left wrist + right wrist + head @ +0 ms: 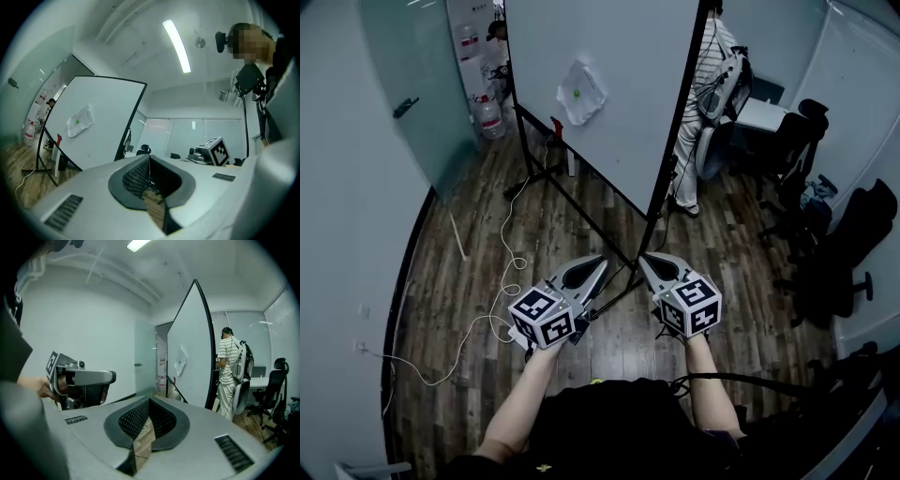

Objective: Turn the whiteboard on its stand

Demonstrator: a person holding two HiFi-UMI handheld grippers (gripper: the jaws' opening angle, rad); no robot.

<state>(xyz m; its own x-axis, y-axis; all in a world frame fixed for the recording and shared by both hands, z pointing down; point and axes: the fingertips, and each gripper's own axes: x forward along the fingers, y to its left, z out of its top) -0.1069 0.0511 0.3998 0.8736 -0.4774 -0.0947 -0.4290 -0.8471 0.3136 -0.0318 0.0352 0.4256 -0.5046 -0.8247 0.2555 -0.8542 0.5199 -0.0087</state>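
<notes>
**Both grippers closed and empty in front of the whiteboard**

The whiteboard [609,56] stood on its black stand [659,202] in the middle of the room, on a wooden floor [478,234]. In the head view its white face was turned toward the left side of the picture, and its near edge pointed toward the person. A crumpled white cloth [579,92] with a small green spot hung on this face.

The person held the two grippers side by side in front of the body, both aimed at the board. The left gripper [595,265] had its jaws pressed together, with nothing between them. The right gripper [649,261] was also pressed together and held nothing. Neither gripper touched the board or the stand; in both gripper views the board was seen some way ahead.

A thin white cable [511,272] lay on the floor to the left of the stand. Another person in a striped shirt [712,56] stood behind the board, and dark office chairs [844,244] were at the right.
</notes>
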